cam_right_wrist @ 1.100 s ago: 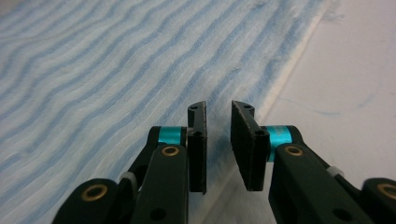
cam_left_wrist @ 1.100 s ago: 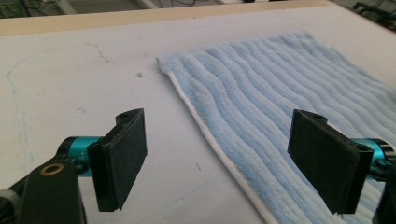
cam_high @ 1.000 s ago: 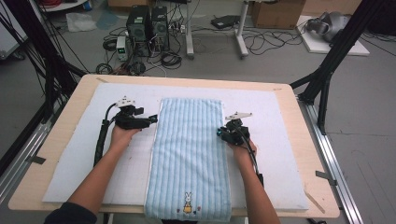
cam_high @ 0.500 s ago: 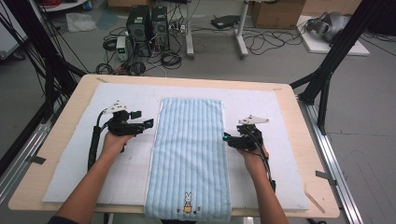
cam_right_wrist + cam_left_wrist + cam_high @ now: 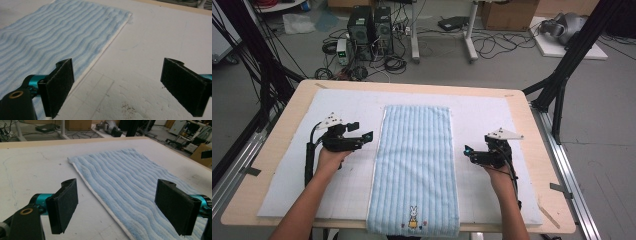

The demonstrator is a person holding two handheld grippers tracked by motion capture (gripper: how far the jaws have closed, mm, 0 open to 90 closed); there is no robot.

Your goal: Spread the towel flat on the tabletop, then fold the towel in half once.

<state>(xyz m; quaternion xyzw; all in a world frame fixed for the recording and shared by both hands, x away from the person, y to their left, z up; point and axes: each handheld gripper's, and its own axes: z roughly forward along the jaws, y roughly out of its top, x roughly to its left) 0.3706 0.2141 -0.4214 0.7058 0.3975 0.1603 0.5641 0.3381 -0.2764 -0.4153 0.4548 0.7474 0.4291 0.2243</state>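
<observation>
Down the middle of the table (image 5: 287, 107) lies the blue striped towel (image 5: 414, 165), flat on the white mat (image 5: 492, 117), its bunny end at your edge. Your left tool (image 5: 368, 136) sits just off its left side, jaws apart, nothing between them. Your right tool (image 5: 467, 150) has just been opening, empty, beside the right edge.

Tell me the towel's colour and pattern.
The towel is light blue with lengthwise ribbed stripes and a small rabbit motif; clearest in the high view.
</observation>
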